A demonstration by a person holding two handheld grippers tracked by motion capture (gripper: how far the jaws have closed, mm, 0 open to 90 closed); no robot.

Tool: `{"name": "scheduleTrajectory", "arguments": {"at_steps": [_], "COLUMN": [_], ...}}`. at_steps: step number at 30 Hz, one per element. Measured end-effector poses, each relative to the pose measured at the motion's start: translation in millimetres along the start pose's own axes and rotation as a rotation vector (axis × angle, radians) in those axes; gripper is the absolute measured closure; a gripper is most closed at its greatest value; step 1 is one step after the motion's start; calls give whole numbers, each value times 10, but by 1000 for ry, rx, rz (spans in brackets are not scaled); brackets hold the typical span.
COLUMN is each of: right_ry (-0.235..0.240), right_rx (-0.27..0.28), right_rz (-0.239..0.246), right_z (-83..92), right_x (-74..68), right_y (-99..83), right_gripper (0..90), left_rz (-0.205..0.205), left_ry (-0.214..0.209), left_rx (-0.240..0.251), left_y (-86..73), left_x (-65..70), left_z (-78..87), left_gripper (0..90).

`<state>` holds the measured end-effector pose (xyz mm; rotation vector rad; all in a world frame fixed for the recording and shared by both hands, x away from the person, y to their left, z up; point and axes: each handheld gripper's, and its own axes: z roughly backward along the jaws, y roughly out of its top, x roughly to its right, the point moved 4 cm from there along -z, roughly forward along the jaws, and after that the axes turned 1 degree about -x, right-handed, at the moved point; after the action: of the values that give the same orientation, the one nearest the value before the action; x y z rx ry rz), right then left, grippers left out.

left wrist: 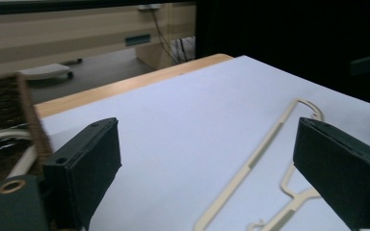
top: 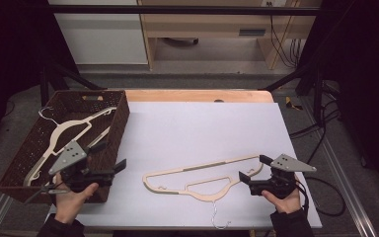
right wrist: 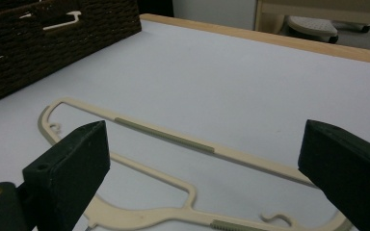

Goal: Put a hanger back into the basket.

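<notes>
Cream hanger, high view: one hanger lies flat on the white table sheet at 6 o'clock; another rests in the wicker basket at 9 o'clock.
Left gripper view: left gripper with jaws apart, nothing between them, the hanger beyond at 3 o'clock.
Right gripper view: right gripper with jaws spread wide over the hanger, not touching it.

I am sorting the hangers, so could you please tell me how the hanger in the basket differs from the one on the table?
The cream plastic hanger in the brown woven basket lies slanted, its metal hook towards the basket's far left corner; the cream plastic hanger on the white table sheet lies flat, its hook towards the near edge. The first is contained; the second lies loose between both tongs. They look like the same model.
</notes>
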<state>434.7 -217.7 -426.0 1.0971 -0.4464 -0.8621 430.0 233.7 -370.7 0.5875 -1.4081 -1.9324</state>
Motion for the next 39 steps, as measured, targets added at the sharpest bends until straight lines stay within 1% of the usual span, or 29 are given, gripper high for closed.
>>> {"name": "scheduleTrajectory", "arguments": {"at_steps": [2, 4, 6, 8, 12, 14, 16, 17, 19, 21, 23, 24, 26, 27, 29, 30, 32, 35, 39], "right_ry": [15, 33, 48, 62, 87, 102, 122, 135, 153, 166, 188, 190, 188, 186, 207, 208, 230, 259, 269], "right_rx": [-10, -20, -34, -44, -70, -82, -92, -101, -123, -143, -169, -183, -206, -215, -221, -228, -255, -300, -357], "right_rz": [9, 21, 33, 49, 74, 83, 95, 102, 114, 128, 139, 146, 159, 150, 150, 144, 148, 183, 225], "right_z": [-24, -52, -91, -135, -203, -235, -276, -299, -350, -407, -470, -499, -546, -555, -574, -587, -628, -723, -849], "right_x": [-44, -95, -150, -200, -310, -370, -438, -473, -543, -605, -655, -675, -682, -678, -664, -670, -711, -798, -879], "right_y": [-2, -7, -12, -13, -27, -32, -38, -45, -68, -99, -143, -167, -205, -218, -237, -249, -288, -365, -461], "right_gripper": [49, 53, 54, 56, 62, 71, 90, 100, 131, 162, 184, 193, 222, 237, 271, 284, 316, 366, 461], "left_rz": [-22, -31, -25, -31, -7, -1, 8, 12, 13, 4, 4, 1, 0, 1, 5, 6, 5, 2, 0], "left_ry": [-16, -32, -57, -63, -72, -76, -82, -86, -84, -88, -93, -94, -94, -97, -97, -98, -99, -102, -103], "left_rx": [-16, -26, -29, -31, -45, -63, -71, -84, -93, -107, -108, -114, -113, -113, -119, -122, -132, -138, -150], "left_y": [-43, -78, -107, -140, -242, -299, -356, -384, -431, -465, -485, -492, -502, -507, -523, -531, -550, -562, -591], "left_x": [79, 141, 190, 230, 270, 279, 283, 284, 291, 302, 315, 321, 327, 327, 325, 325, 330, 336, 339], "left_z": [-56, -101, -131, -154, -194, -217, -247, -259, -288, -318, -341, -345, -352, -356, -366, -374, -395, -410, -439], "left_gripper": [90, 85, 84, 80, 78, 78, 77, 77, 77, 77, 77, 77, 76, 76, 76, 76, 77, 77, 76]}}
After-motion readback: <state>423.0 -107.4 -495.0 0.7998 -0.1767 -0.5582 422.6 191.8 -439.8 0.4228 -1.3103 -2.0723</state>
